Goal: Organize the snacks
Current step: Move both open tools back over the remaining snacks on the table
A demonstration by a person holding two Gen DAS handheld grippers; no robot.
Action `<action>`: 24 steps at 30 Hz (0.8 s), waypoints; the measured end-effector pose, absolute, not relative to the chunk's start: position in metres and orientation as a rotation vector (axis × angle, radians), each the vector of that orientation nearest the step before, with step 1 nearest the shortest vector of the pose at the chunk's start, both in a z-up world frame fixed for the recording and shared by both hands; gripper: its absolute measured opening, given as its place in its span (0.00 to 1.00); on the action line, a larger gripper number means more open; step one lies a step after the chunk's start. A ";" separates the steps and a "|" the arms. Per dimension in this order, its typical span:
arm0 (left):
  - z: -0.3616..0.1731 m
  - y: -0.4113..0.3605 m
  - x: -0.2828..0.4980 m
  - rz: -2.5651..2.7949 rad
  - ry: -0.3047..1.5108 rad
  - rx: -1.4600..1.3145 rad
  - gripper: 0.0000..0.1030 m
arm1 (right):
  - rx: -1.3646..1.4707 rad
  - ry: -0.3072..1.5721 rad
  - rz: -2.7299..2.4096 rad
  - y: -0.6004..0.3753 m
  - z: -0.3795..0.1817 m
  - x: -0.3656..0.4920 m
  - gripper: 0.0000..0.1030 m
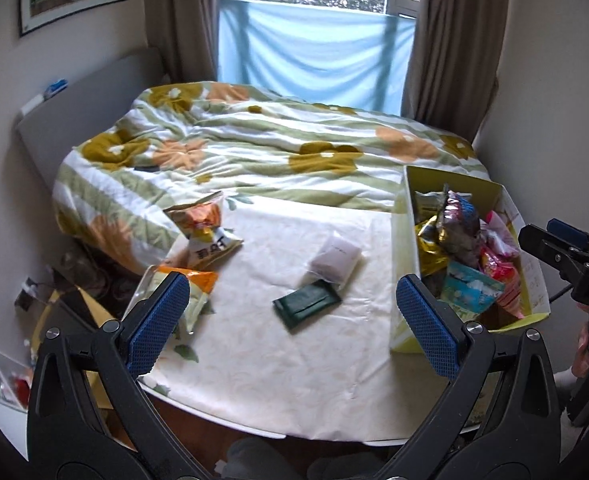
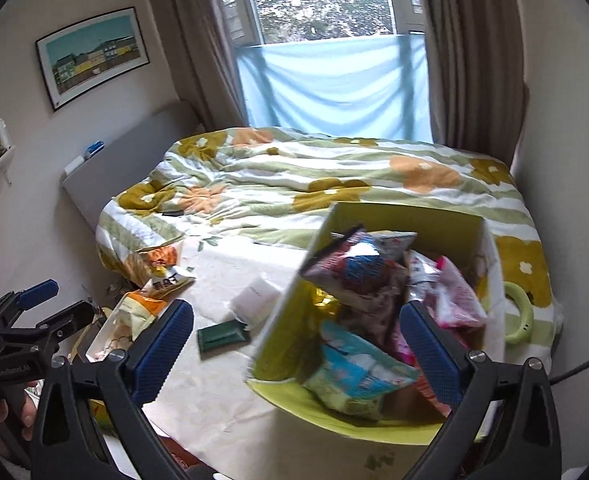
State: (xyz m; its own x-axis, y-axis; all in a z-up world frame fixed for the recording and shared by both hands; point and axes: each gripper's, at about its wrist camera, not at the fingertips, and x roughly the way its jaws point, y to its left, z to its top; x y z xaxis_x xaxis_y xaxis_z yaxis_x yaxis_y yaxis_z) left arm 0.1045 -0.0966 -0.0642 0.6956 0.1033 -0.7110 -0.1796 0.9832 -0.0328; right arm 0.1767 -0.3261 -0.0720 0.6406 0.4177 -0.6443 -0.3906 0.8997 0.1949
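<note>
On my left wrist view a white table (image 1: 278, 364) abuts the floral bed (image 1: 254, 140); the yellow box (image 1: 404, 264) at right brims with snack packets (image 1: 460, 232). My left gripper (image 1: 292, 326) gapes, empty, above a green packet (image 1: 307, 307). My right wrist view alone shows a green ring (image 2: 518, 312) at right; my right gripper (image 2: 296, 354) spreads over the box's rim.

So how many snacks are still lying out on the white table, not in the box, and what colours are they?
Orange and white crinkly snack bags: 2
Pale white-grey flat pouch: 1
Dark green flat packet: 1
Total: 4 still out on the white table, beside the yellow-green cardboard box.
</note>
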 end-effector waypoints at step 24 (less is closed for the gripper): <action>-0.176 0.067 0.136 0.128 0.968 -0.093 0.99 | -0.045 0.863 0.501 -0.161 -0.167 0.188 1.00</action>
State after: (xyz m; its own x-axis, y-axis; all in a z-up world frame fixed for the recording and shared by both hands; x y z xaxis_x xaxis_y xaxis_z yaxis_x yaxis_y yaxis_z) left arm 0.1358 0.0665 -0.1757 0.5601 0.0668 -0.8257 -0.1499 0.9885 -0.0217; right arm 0.1877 -0.1614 -0.1674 0.5419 0.4036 -0.7372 -0.4393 0.8838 0.1610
